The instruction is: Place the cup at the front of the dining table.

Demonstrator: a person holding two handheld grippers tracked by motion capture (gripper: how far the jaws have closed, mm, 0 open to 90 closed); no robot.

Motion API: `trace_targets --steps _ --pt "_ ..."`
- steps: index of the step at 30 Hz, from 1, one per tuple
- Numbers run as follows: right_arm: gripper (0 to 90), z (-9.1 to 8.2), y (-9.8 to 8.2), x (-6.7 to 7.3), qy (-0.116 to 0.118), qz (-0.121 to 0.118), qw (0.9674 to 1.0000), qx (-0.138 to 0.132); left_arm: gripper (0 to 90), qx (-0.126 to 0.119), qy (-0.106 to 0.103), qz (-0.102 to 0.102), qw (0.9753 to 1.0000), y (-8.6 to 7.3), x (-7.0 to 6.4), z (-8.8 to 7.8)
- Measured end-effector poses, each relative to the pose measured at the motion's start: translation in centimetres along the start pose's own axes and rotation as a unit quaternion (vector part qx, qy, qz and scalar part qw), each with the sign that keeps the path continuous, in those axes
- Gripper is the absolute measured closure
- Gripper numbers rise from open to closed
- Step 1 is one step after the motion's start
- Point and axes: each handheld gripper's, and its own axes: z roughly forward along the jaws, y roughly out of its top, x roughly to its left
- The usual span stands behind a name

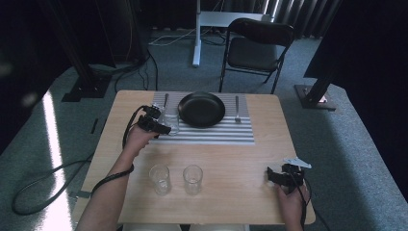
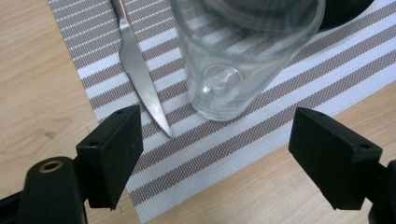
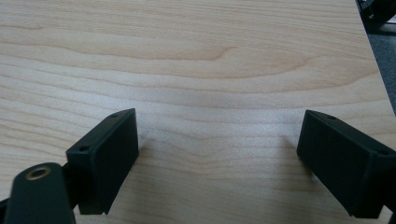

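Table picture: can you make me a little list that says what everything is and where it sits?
surface: wooden table
mat: striped placemat at the far side
on the mat: black plate, knife left of it, fork right of it, glass between knife and plate
near edge: two empty glasses, side by side
left gripper: open, just short of the glass on the mat
right gripper: open, over bare wood
behind the table: folding chair

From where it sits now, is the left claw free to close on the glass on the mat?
Probably yes. The left claw is open with the glass just ahead, nothing between. The knife lies close beside the glass and might get nudged.
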Motion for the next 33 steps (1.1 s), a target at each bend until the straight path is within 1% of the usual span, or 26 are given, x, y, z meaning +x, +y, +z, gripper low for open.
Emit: trace_targets --steps 2,3,4,6,8,9,10,11,12,13,14,15,16,18,19,20,22,25,27,29,32,33 --pt "12.1 0.0 0.0 0.0 0.000 0.000 1.0000 0.000 17.9 0.000 0.002 -0.007 1.0000 -0.4 0.1 -0.1" --pt "12.1 0.0 0.0 0.0 0.000 0.000 1.0000 0.000 11.3 0.000 0.002 -0.007 1.0000 -0.4 0.1 -0.1" --pt "12.0 0.0 0.0 0.0 0.000 0.000 1.0000 0.000 11.3 0.006 0.002 -0.010 0.9999 -0.8 0.2 -0.1" --pt "12.1 0.0 0.0 0.0 0.000 0.000 1.0000 0.000 10.6 0.003 0.003 -0.011 0.9999 -1.2 0.3 -0.3" --pt "12.1 0.0 0.0 0.0 0.000 0.000 1.0000 0.000 10.6 0.001 0.004 -0.017 0.9999 -1.5 0.4 -0.5" --pt "12.1 0.0 0.0 0.0 0.000 0.000 1.0000 0.000 10.6 0.001 -0.001 -0.020 0.9998 -1.7 0.5 -0.6" --pt "12.1 0.0 0.0 0.0 0.000 0.000 1.0000 0.000 9.3 -0.001 0.001 -0.023 0.9997 -1.9 0.5 -0.7" --pt "12.1 0.0 0.0 0.0 0.000 0.000 1.0000 0.000 5.1 0.003 -0.004 -0.022 0.9997 -2.0 0.6 -0.7" --pt "12.1 0.0 0.0 0.0 0.000 0.000 1.0000 0.000 2.0 0.005 -0.004 -0.027 0.9996 -2.2 0.6 -0.7" --pt "12.1 0.0 0.0 0.0 0.000 0.000 1.0000 0.000 1.9 0.004 0.000 -0.028 0.9996 -2.4 0.6 -0.8" --pt "12.1 0.0 0.0 0.0 0.000 0.000 1.0000 0.000 1.9 0.002 -0.003 -0.029 0.9996 -2.5 0.7 -0.8" --pt "12.1 0.0 0.0 0.0 0.000 0.000 1.0000 0.000 1.9 0.001 -0.001 -0.034 0.9994 -2.8 0.7 -0.8" --pt "12.0 0.0 0.0 0.0 0.000 0.000 1.0000 0.000 1.9 -0.001 0.005 -0.037 0.9993 -3.0 0.7 -0.9" --pt "12.0 0.0 0.0 0.0 0.000 0.000 1.0000 0.000 1.9 -0.003 0.003 -0.040 0.9992 -3.1 0.7 -0.9" --pt "12.1 0.0 0.0 0.0 0.000 0.000 1.0000 0.000 1.9 -0.007 0.020 -0.043 0.9988 -3.6 0.7 -0.8" --pt "12.0 0.0 0.0 0.0 0.000 0.000 1.0000 0.000 1.9 -0.009 0.022 -0.040 0.9989 -3.9 0.6 -0.8" --pt "12.1 0.0 0.0 0.0 0.000 0.000 1.0000 0.000 1.9 -0.001 0.014 -0.039 0.9991 -4.3 0.7 -0.8" --pt "12.1 0.0 0.0 0.0 0.000 0.000 1.0000 0.000 1.9 -0.004 0.015 -0.041 0.9991 -5.0 0.8 -0.9" --pt "12.1 0.0 0.0 0.0 0.000 0.000 1.0000 0.000 1.9 0.000 0.018 -0.051 0.9985 -5.5 0.9 -1.0" --pt "12.1 0.0 0.0 0.0 0.000 0.000 1.0000 0.000 1.9 -0.007 0.021 -0.059 0.9980 -5.9 1.1 -1.2" --pt "12.1 0.0 0.0 0.0 0.000 0.000 1.0000 0.000 1.9 -0.019 0.019 -0.070 0.9972 -6.5 1.2 -1.7" --pt "12.1 0.0 0.0 0.0 0.000 0.000 1.0000 0.000 1.9 -0.021 0.021 -0.071 0.9970 -6.7 1.3 -1.8"
